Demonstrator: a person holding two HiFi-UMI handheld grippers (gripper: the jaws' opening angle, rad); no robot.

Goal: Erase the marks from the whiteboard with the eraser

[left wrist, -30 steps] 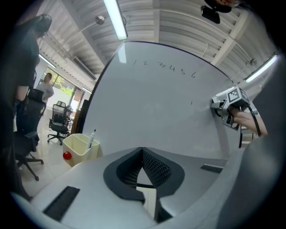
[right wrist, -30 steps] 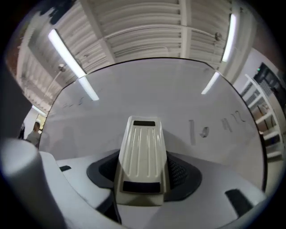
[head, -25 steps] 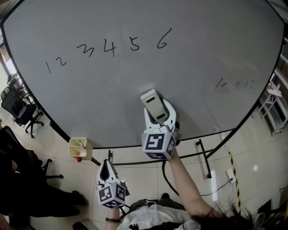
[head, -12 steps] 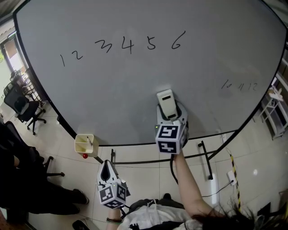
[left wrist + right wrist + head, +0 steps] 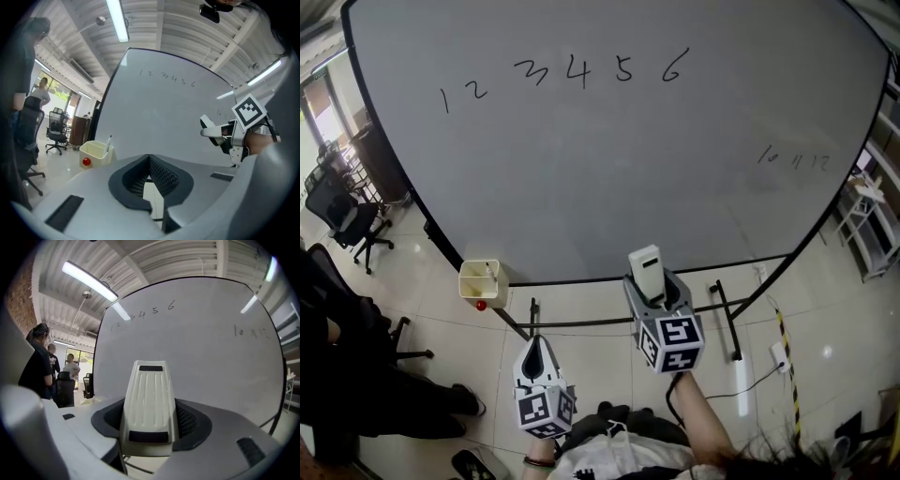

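Note:
The whiteboard (image 5: 609,159) carries handwritten digits 1 to 6 (image 5: 572,77) along its top and a fainter 10 11 12 (image 5: 794,157) at the right. My right gripper (image 5: 656,292) is shut on the white eraser (image 5: 646,270), held off the board just below its lower edge. In the right gripper view the ribbed eraser (image 5: 149,401) lies between the jaws, pointing at the whiteboard (image 5: 201,352). My left gripper (image 5: 533,354) hangs low at the left, shut with nothing in it (image 5: 150,180).
A cream bin (image 5: 481,281) with a marker and a red ball hangs at the board's lower left corner. Stand legs (image 5: 725,319) reach out under the board. Office chairs (image 5: 342,220) and people (image 5: 42,364) are at the left; a white rack (image 5: 872,225) stands at the right.
My right gripper has dropped with the eraser from the board's lower middle to below its bottom edge. The left gripper has stayed where it was.

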